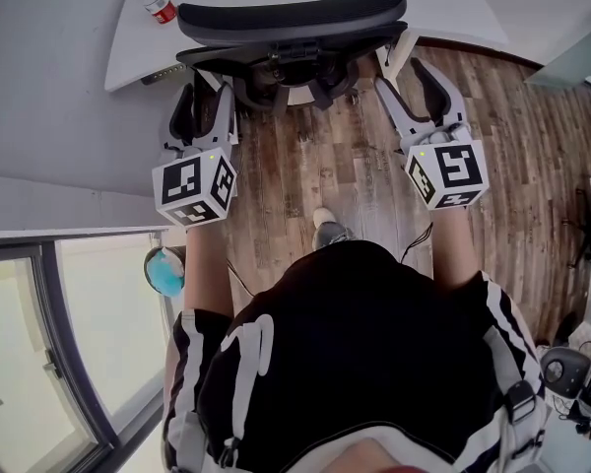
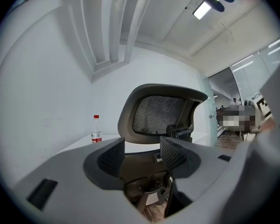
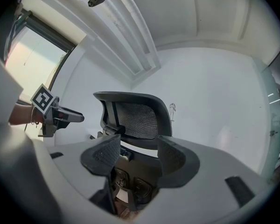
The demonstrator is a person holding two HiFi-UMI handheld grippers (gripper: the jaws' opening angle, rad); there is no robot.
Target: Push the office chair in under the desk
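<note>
Grey two-jaw grippers, each capped with a white cube of square black markers, point level at the chair back. On the left, the left gripper (image 1: 205, 101) has its dark ribbed pads standing well apart; in the left gripper view (image 2: 142, 153) only the chair's lower frame shows beyond the gap, and nothing is pressed between the pads. Further left a clear plastic bottle with a red cap and red label (image 1: 158, 6) (image 2: 96, 132) stands upright on the white curved-edged desk (image 1: 136, 59), against a plain pale grey wall.

In the middle, the black office chair with a mesh backrest (image 1: 292, 18) (image 2: 158, 113) (image 3: 137, 120) stands at the desk's near edge, back toward the person, its backrest overlapping the desk edge in the head view. How far the seat reaches under the desk cannot be told.

On the right, the right gripper (image 1: 414, 85) (image 3: 136, 155) is likewise parted and empty, its tips just beside the chair's rear frame; contact cannot be made out.

Brown wood-plank flooring (image 1: 315, 166) runs beneath both tools. A dark-framed glass window (image 1: 79, 343) fills the lower left, and dark equipment (image 1: 571, 372) crowds the right edge.
</note>
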